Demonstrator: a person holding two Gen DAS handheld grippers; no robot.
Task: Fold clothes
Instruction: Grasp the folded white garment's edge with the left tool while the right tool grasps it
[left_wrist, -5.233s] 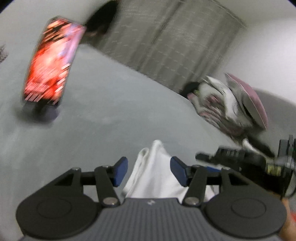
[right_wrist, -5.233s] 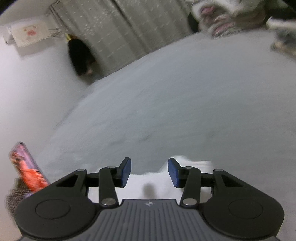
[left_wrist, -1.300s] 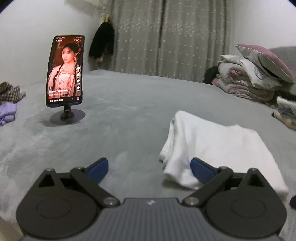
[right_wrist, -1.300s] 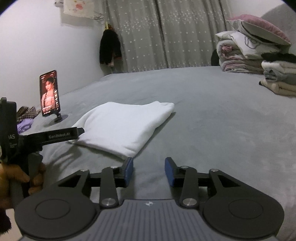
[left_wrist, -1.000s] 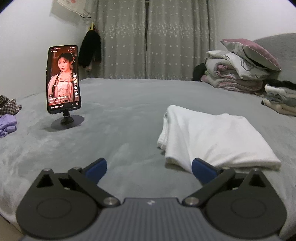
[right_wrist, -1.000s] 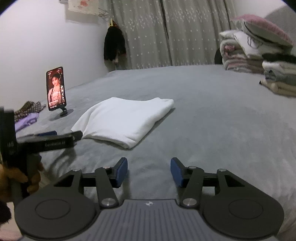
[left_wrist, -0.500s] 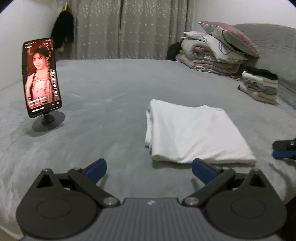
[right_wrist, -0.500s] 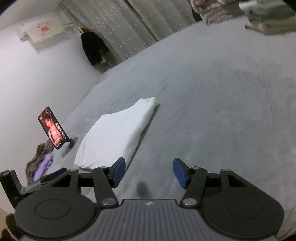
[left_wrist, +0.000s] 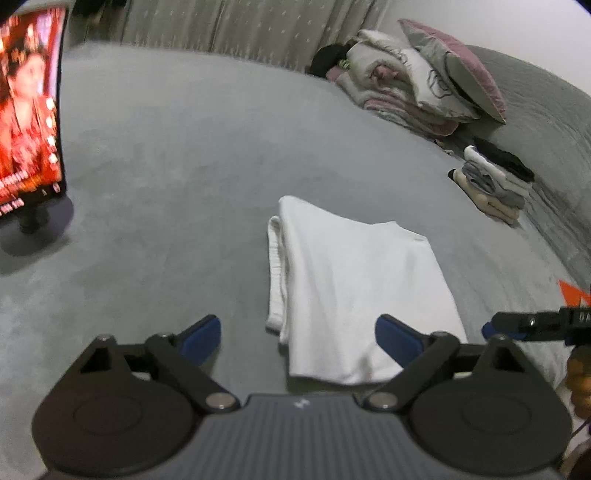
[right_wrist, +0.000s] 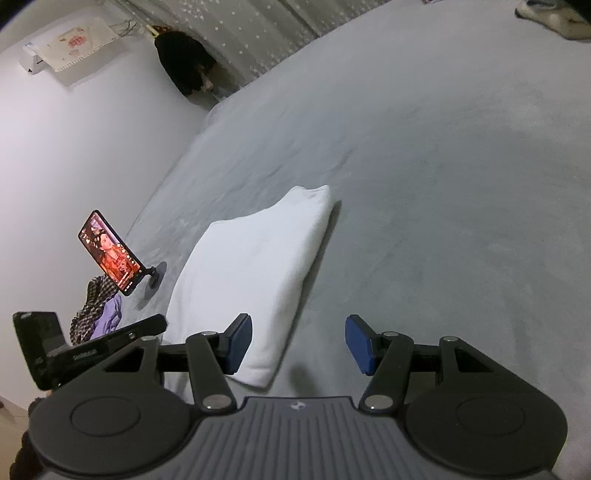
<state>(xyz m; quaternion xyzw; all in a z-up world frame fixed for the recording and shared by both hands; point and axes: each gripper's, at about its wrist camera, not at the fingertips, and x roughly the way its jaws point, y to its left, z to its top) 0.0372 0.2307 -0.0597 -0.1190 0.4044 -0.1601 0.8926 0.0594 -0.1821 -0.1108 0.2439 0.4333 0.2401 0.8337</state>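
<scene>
Bedroom: grey bed (left_wrist: 221, 147) (stacked bedding (left_wrist: 406, 92), curtains (left_wrist: 240, 26)).

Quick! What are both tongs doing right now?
Left tongs: open, empty, near the white garment.
Right tongs: open, empty.

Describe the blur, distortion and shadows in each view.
Left wrist view: fisheye bends the bed into a dome; the phone at the edge is smeared and overbright. Right wrist view: sharper, horizon tilted, the white folded garment casts a soft shadow to its right; the right tongs shadow the sheet.
</scene>
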